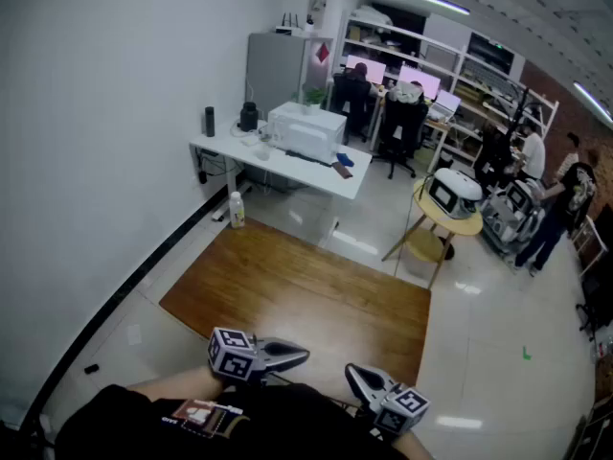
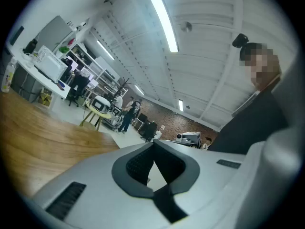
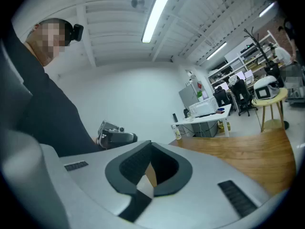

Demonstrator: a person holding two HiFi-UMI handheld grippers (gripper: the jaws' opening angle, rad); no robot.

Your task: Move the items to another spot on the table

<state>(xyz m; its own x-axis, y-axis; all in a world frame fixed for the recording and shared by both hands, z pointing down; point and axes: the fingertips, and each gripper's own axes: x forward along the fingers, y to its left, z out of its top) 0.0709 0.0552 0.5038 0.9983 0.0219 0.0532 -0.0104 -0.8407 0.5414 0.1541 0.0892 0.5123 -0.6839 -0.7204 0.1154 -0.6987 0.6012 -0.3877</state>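
A brown wooden table [image 1: 306, 290] lies below me, also seen in the left gripper view [image 2: 43, 137] and the right gripper view [image 3: 238, 149]. None of the items to move shows in any view. My left gripper [image 1: 303, 356] and right gripper [image 1: 351, 370] are held close to the person's body at the table's near edge, tips turned towards each other. Both have their jaws together with nothing between them [image 2: 153, 144] [image 3: 150, 144]. The left gripper view shows the right gripper [image 2: 190, 138]. The right gripper view shows the left gripper [image 3: 116, 136].
Beyond the wooden table stands a white desk [image 1: 278, 158] with a white printer [image 1: 306, 130] and dark cups. A bottle [image 1: 237, 209] stands on the floor. A round yellow side table [image 1: 450, 223] carries a device. People [image 1: 551, 209], office chairs and shelves fill the back right.
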